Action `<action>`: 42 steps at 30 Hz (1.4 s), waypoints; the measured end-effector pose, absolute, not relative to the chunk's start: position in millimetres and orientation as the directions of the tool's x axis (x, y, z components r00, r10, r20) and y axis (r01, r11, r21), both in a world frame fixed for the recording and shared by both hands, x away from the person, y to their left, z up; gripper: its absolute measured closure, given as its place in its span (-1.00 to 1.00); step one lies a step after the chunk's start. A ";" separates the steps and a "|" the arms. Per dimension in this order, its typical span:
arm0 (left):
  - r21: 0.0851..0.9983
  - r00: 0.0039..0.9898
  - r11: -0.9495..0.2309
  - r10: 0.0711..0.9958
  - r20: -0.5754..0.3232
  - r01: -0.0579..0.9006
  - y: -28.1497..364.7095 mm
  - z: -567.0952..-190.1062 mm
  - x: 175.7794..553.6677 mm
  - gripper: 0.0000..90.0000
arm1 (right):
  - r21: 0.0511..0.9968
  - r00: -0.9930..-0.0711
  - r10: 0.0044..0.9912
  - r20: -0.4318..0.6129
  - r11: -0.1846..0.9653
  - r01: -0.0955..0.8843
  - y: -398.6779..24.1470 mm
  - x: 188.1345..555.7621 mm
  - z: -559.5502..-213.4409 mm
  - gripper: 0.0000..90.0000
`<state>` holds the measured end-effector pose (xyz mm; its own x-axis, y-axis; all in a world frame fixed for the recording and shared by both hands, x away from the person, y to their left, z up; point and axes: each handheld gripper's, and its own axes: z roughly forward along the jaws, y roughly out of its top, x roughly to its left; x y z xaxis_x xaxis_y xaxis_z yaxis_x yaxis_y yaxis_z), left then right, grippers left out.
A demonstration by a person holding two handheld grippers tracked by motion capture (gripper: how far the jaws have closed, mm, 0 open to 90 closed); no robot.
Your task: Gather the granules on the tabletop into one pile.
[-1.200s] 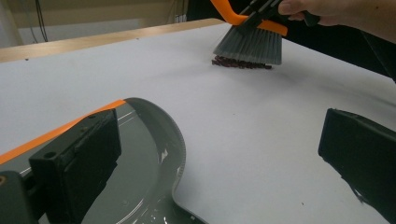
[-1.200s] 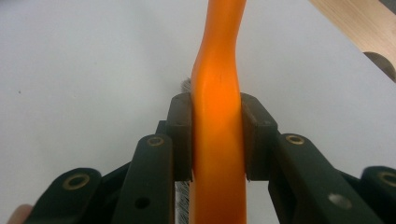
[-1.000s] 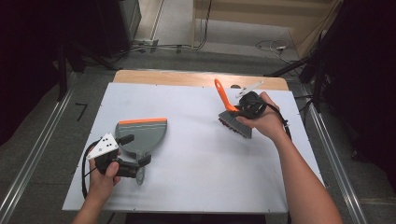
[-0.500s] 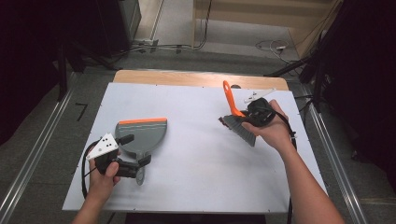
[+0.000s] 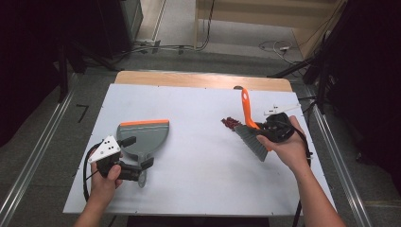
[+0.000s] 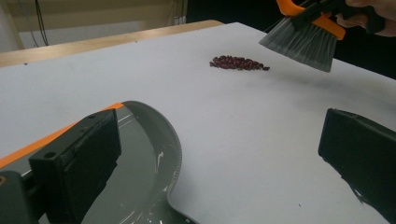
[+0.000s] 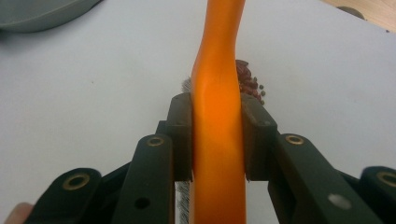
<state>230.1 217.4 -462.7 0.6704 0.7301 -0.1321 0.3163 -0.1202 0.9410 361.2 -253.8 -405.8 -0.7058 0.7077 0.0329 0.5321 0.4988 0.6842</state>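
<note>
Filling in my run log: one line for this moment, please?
right gripper: shut on brush | beans: piled beside bristles | left gripper: open by dustpan

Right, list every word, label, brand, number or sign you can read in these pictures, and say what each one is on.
None can be read.
Brush in the right gripper: plain orange handle, no print.
Dustpan by the left gripper: grey with an orange edge, no label.
Table: blank white top, with only a small heap of dark red beans.

A lab-like recording space: white-topped table (image 5: 198, 104), floor rails (image 5: 33, 165), trailing cables (image 5: 272, 46), dark surroundings.
</note>
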 end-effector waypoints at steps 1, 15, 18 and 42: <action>0.941 0.669 -0.119 0.731 -0.133 0.317 217.4 -462.8 230.0 -1.00 | 0.685 -0.701 0.713 0.038 0.491 0.537 -256.0 358.3 -406.0 0.51; 0.941 0.669 -0.121 0.732 -0.130 0.315 217.6 -463.0 229.6 -1.00 | 0.712 -0.661 0.743 0.101 0.410 0.569 -288.6 321.4 -414.9 0.51; 0.941 0.669 -0.122 0.732 -0.129 0.315 217.6 -462.9 229.4 -1.00 | 0.718 -0.653 0.749 0.111 0.394 0.574 -295.8 314.7 -417.7 0.51; 0.947 0.681 -0.115 0.721 -0.129 0.301 220.5 -463.5 228.3 -1.00 | 0.743 -0.574 0.790 0.213 0.251 0.620 -347.0 288.4 -445.5 0.51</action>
<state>228.3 220.5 -463.5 0.6807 0.7212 -0.1288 0.3008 -0.1147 0.9468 288.4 -347.0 -445.5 -0.5745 0.7903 0.2131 0.6204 0.2506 0.7431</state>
